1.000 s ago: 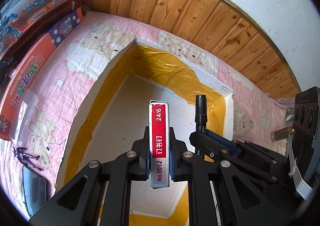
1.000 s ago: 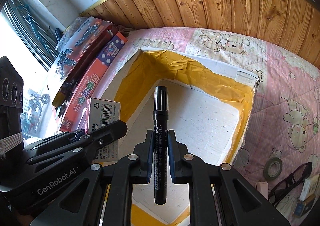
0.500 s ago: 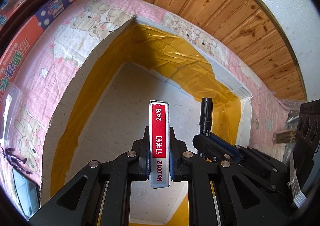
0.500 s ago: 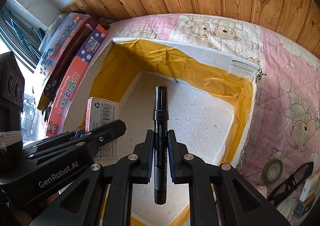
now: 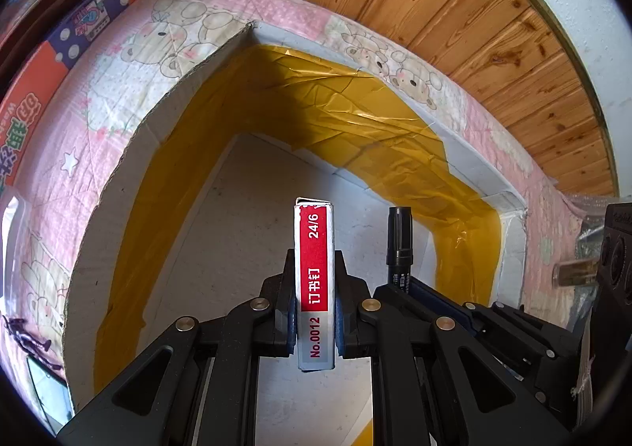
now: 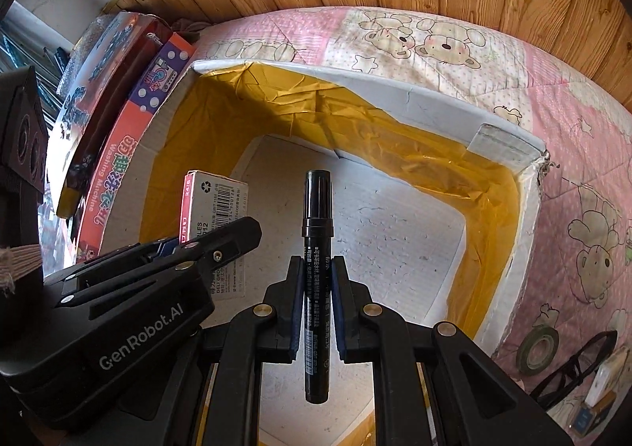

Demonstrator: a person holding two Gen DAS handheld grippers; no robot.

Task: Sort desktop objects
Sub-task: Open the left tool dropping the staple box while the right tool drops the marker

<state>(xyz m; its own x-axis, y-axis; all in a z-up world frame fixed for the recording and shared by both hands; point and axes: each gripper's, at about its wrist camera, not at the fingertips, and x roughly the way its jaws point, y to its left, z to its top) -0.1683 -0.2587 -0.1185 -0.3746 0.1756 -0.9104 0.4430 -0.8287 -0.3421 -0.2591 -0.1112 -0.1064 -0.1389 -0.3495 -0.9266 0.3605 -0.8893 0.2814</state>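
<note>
I have both claws pitched steeply down over the open cardboard box [image 5: 118, 185], whose inner walls are lined with yellow tape. My left claw [image 5: 315, 312] is clamped on a staple box [image 5: 314, 280], red-labelled, gripped across its narrow faces so the long body sticks out ahead of the pads toward twelve o'clock; that grip leaves the far end free to touch down first. My right claw [image 6: 318, 312] is closed tight on a black marker pen [image 6: 316, 280], held round the barrel below the cap, cap end pointing forward, so the pen lies in line with the fingers and cannot roll out sideways.

In the left wrist view the marker and the right claw show at three o'clock, just beside the staple box; in the right wrist view the left claw and its staple box sit at nine o'clock. The two loads are near each other but apart.

Both items hang above the white box floor [image 6: 395, 233], which looks bare, and neither is touching it. I judge this is the drop-off step: both pieces go into the box together. The pink teddy-bear quilt [image 6: 572, 177] under the box is soft, so the box may shift if I nudge a wall. At five o'clock in the right view, a tape roll [image 6: 538, 349] and spectacles [image 6: 572, 367] lie unsorted.
</note>
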